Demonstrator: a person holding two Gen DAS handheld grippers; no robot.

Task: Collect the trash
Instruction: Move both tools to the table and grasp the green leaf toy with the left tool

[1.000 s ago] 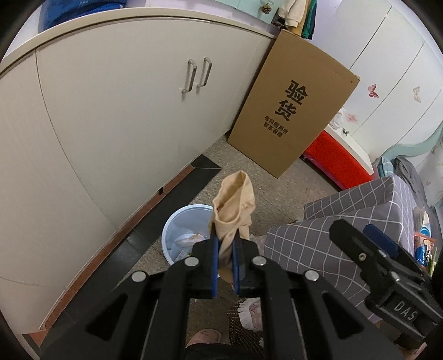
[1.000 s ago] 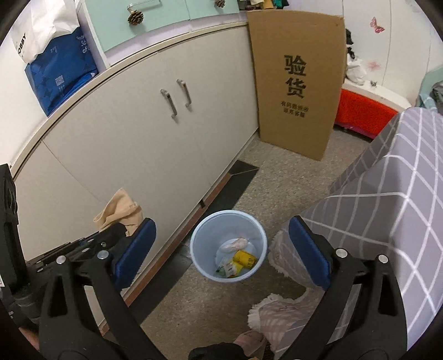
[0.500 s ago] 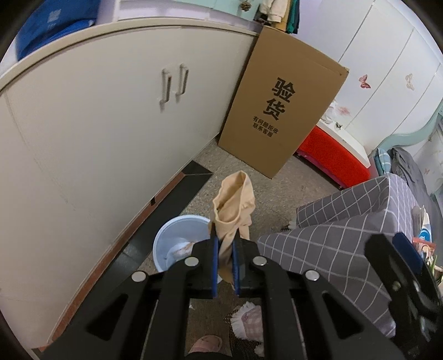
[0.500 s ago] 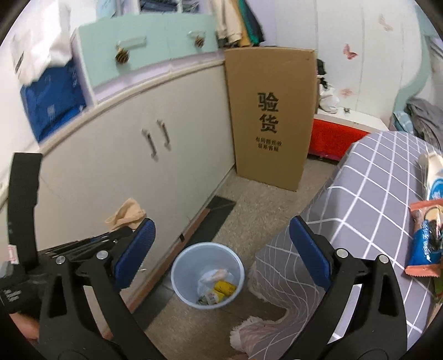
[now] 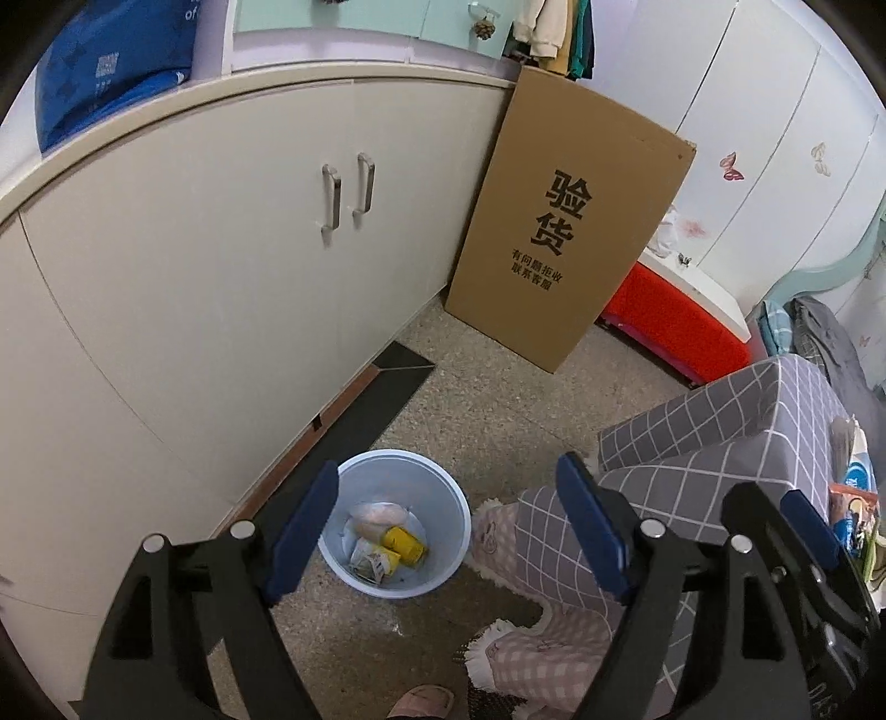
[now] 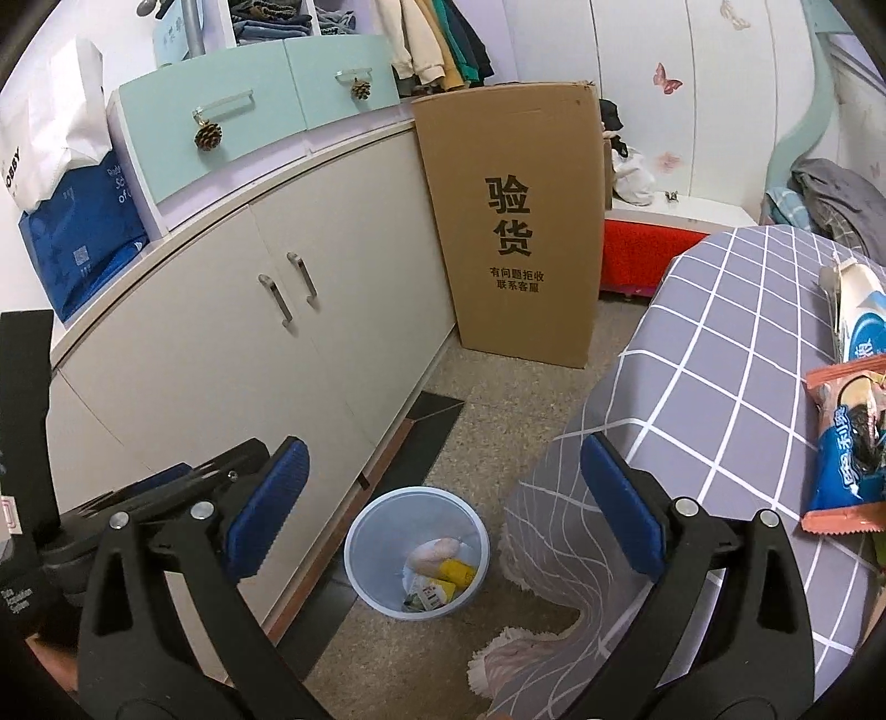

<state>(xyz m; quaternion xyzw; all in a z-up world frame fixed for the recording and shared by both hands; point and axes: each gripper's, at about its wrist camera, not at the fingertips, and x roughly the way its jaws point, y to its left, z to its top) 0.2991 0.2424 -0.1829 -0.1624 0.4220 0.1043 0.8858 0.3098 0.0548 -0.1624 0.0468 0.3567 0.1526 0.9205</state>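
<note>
Trash bin (image 5: pixel 396 523) — stood on floor beside cabinet (image 5: pixel 221 288), under both grippers.
Left gripper (image 5: pixel 443 531) was opening, nothing between pads — poised over bin for dropping; right gripper (image 6: pixel 443 509) wide, empty.

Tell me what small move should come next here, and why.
Probably swing the right gripper toward the snack wrapper on the checked tablecloth. The left gripper is opening with nothing between its jaws, beige trash lies in the bin, and wrappers remain.

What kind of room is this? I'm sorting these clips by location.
Probably a bedroom at home: a teal headboard with bedding, clothes hanging above the cabinet, and a wardrobe with butterfly stickers.
</note>
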